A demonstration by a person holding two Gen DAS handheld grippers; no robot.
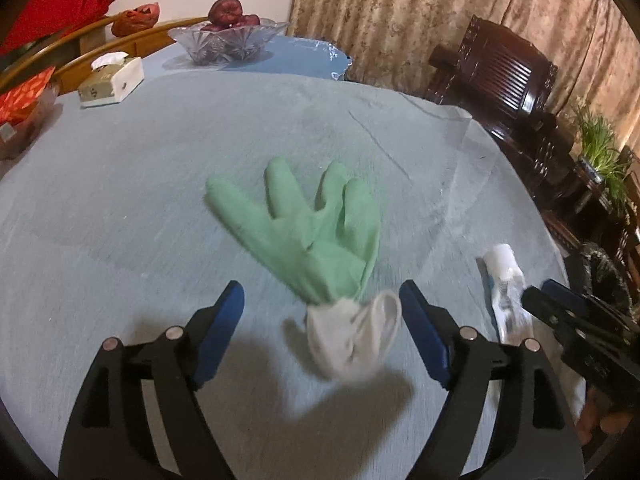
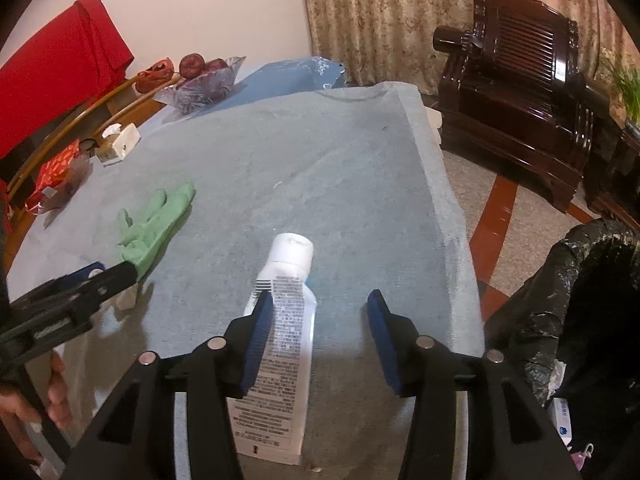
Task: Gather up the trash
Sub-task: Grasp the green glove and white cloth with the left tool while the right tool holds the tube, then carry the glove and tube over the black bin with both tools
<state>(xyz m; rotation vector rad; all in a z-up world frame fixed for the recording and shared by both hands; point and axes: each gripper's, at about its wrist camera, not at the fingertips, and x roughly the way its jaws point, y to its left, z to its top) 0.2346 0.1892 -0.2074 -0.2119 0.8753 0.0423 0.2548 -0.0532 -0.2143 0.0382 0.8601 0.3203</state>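
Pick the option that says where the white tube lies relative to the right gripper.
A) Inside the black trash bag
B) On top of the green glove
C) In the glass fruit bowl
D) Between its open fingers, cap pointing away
D: the white tube lies flat on the table cloth between the spread fingers of the right gripper, cap at the far end.

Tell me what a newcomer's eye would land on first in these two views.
The green rubber glove with its white cuff lies palm-flat mid-table on the grey-blue cloth, its cuff between the open left gripper fingers, untouched. Beside it, a white squeeze tube lies cap away, between the open right gripper fingers. Off the table's right edge, a bin lined with a black trash bag waits.
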